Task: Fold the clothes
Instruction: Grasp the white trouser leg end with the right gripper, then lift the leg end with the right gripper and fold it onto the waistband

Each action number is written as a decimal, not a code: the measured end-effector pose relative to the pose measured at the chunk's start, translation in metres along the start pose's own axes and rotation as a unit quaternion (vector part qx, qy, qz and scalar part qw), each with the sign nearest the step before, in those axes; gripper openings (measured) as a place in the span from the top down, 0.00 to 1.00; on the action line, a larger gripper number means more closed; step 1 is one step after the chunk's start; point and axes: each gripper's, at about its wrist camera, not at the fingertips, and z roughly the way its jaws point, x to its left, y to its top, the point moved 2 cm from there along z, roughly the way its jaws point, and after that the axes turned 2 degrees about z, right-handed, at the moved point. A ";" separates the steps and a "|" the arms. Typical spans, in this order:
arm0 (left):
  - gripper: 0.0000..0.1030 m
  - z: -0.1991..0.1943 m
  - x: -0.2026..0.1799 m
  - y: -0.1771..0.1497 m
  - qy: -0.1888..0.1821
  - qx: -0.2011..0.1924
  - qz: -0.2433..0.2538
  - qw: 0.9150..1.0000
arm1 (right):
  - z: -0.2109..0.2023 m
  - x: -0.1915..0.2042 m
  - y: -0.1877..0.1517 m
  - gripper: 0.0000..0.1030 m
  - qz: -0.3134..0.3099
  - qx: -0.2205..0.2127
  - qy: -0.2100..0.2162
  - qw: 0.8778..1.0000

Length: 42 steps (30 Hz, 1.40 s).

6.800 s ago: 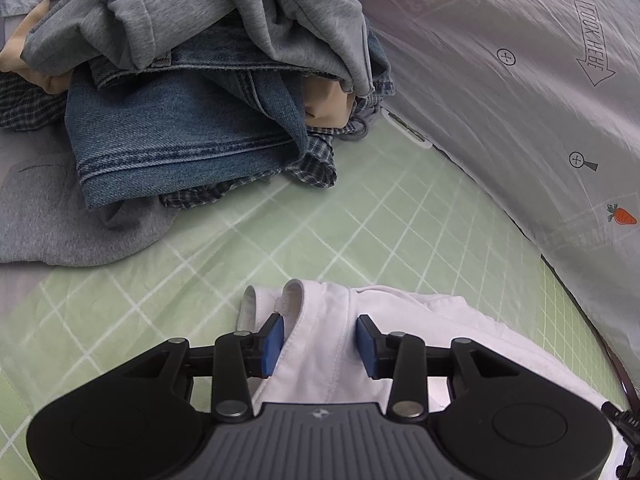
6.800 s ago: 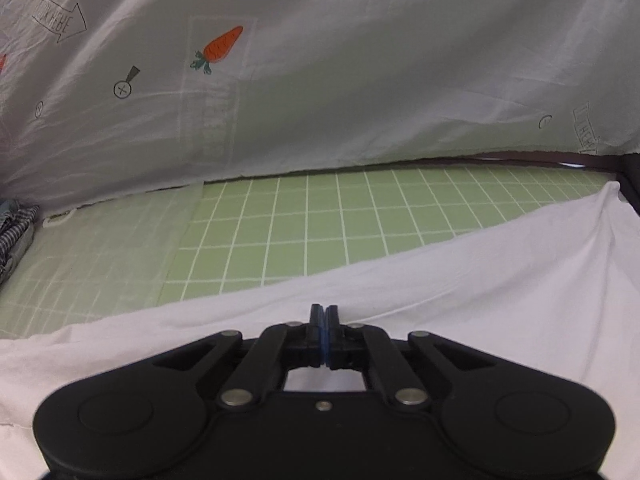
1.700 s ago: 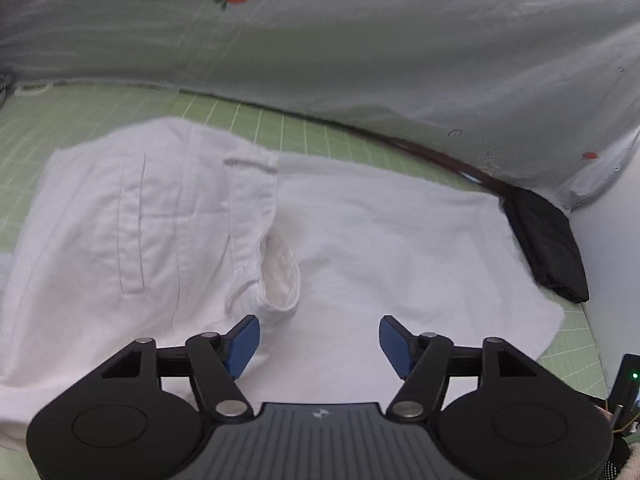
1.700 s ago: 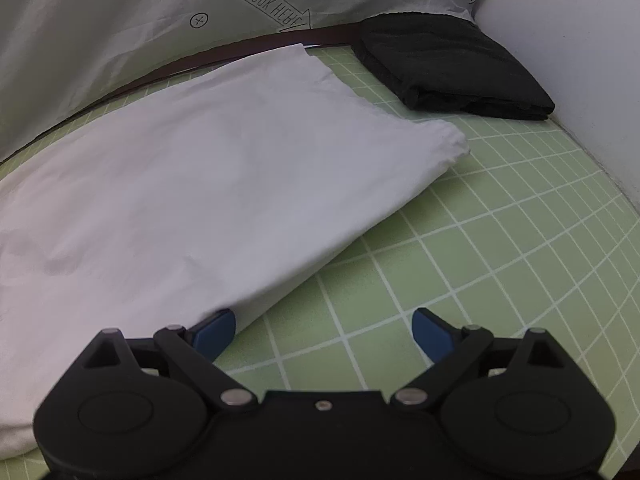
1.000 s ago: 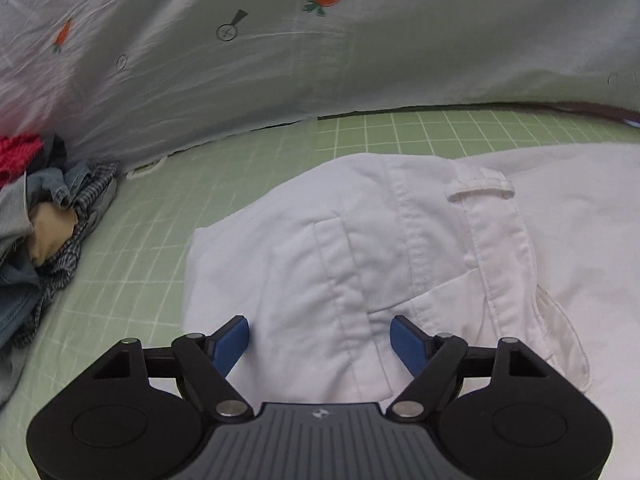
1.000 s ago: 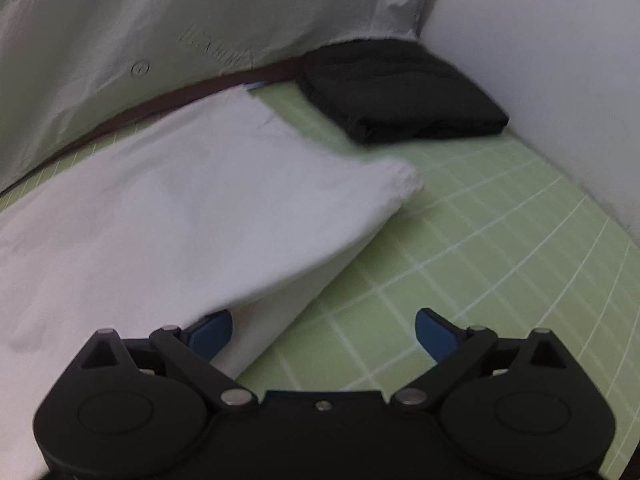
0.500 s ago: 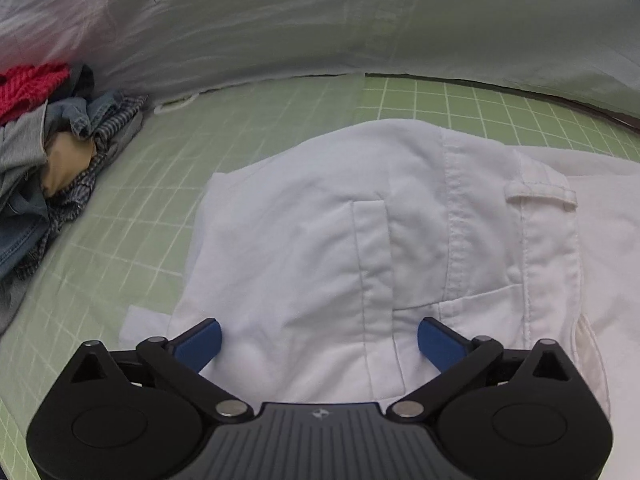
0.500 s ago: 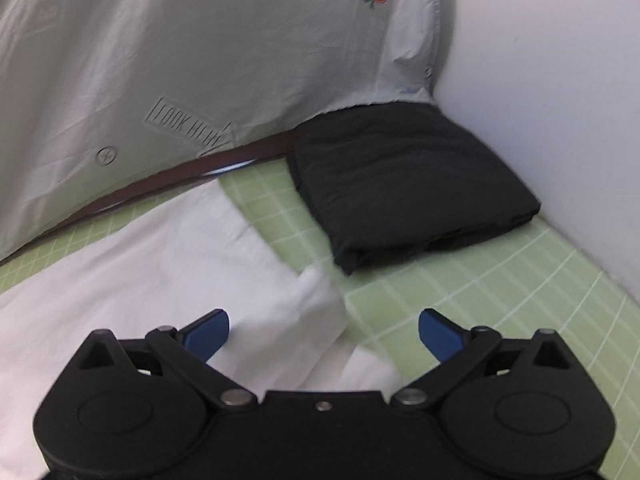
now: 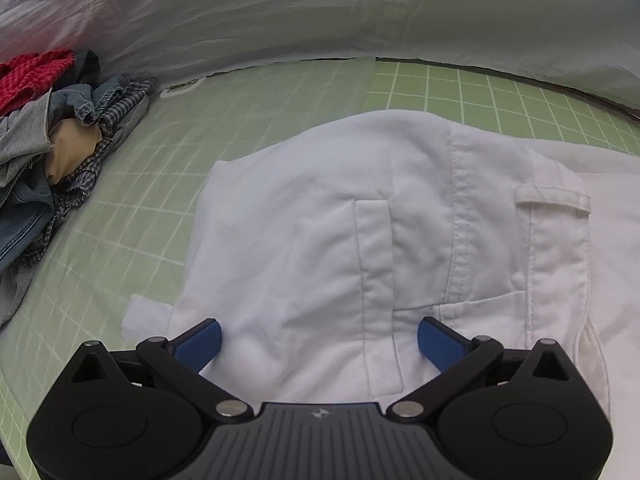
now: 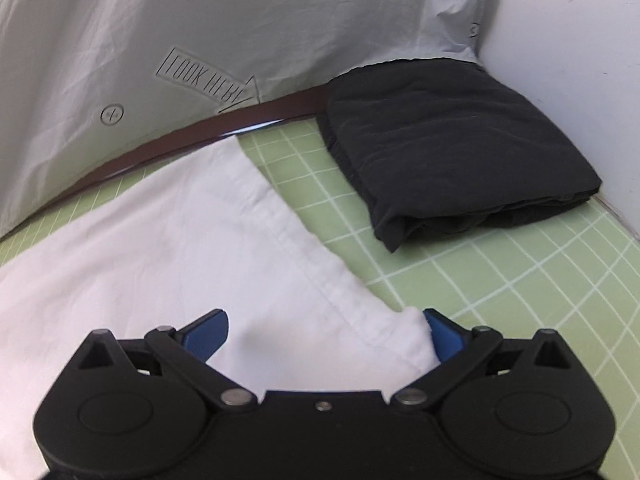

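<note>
Garment: we see white trousers (image 9: 400, 240) lying flat on the green grid mat (image 9: 280, 92), waist end in the left wrist view with a belt loop (image 9: 552, 198) and a seamed pocket panel.
Hem end: in the right wrist view the trousers (image 10: 160, 248) show a stitched hem running diagonally, and one corner of it lies just at the right blue pad.
Left gripper (image 9: 319, 338): we find its jaws spread wide, having just been opening; the waist cloth lies between the blue pads (image 9: 200, 340), which do not press on it.
Right gripper (image 10: 326, 334): we see it wide open too, its pads either side of the hem corner, nothing clamped.
Folded piece: a black folded garment (image 10: 448, 152) sits on the mat beyond the hem, near it but apart, against the white wall (image 10: 580, 32).
Pile: unfolded clothes (image 9: 52, 128), denim, check and red, are heaped at the mat's left edge, well apart from the trousers.
Backdrop: a pale printed sheet (image 10: 160, 40) hangs behind the mat.
</note>
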 end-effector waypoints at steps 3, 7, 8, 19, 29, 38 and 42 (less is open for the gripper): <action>0.00 0.001 0.000 0.001 -0.001 0.004 0.001 1.000 | 0.012 0.002 0.003 0.00 -0.019 0.008 0.011 1.000; 0.00 0.002 0.000 0.002 -0.001 0.008 0.001 1.000 | 0.012 0.005 0.017 0.00 -0.036 0.000 0.036 0.999; 0.00 0.002 0.000 0.003 -0.001 0.009 0.000 1.000 | 0.011 0.007 0.020 0.00 -0.041 -0.003 0.042 0.998; 0.00 0.003 -0.002 0.005 0.001 0.015 -0.001 1.000 | 0.039 0.026 0.027 0.00 -0.088 0.022 0.067 0.994; 0.00 0.004 -0.005 0.006 0.008 0.015 -0.005 1.000 | 0.030 0.039 0.027 0.29 -0.130 0.028 0.106 0.985; 0.00 0.002 -0.002 0.006 0.001 0.012 -0.007 1.000 | 0.009 0.081 0.023 0.82 -0.166 0.025 0.042 0.985; 0.00 -0.003 0.004 0.010 -0.025 0.016 0.006 1.000 | -0.019 0.102 0.032 0.83 -0.168 0.006 0.018 0.986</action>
